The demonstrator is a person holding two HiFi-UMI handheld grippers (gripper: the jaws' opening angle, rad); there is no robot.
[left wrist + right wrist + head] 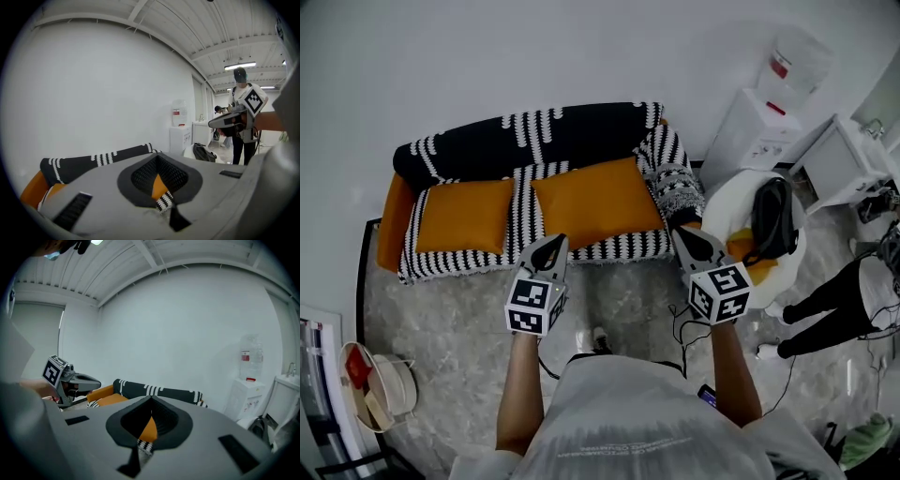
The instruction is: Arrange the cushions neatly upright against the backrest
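as they lie flat, cushions (598,202) lengthwise along sofa (525,141)

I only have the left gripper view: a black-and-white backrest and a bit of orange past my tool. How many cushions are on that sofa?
Observer: Three, from the head view: a small orange cushion at the left, a large orange cushion in the middle and a grey patterned cushion at the right end.
Operator: Are the orange ones upright?
Observer: They seem to lie on the seat in front of the backrest, not propped upright against it.
Operator: Is the right tool holding anything?
Observer: No. The right gripper view shows the right tool shut and empty.
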